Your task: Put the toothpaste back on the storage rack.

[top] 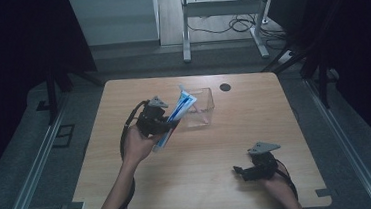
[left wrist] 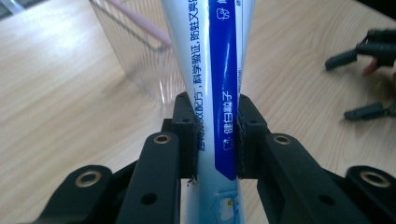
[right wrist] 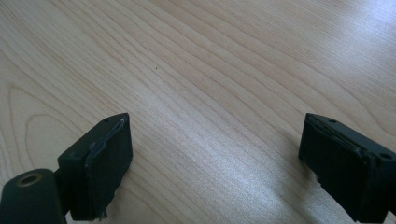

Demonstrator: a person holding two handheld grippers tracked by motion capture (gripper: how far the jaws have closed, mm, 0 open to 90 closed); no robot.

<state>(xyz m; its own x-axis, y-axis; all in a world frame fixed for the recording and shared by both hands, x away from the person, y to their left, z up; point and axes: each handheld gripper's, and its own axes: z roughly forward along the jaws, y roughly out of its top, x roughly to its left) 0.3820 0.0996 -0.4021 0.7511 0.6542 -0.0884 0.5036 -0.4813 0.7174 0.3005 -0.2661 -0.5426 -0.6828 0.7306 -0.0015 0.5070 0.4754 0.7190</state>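
Two grippers are in play, and the left gripper (top: 167,122) does the work: its jaws are clamped on the flat middle of a blue-and-white toothpaste tube (top: 176,116), held tilted above the worktop (top: 130,189) with its upper end over the near-left rim of the clear plastic container (top: 204,105). A pink stick (left wrist: 140,24) already lies inside. Judging from this, the tube should be carried over the opening, tipped nose-down and lowered before release, so it does not knock the light container. The right gripper (top: 240,172) rests wide open and empty near the front edge.
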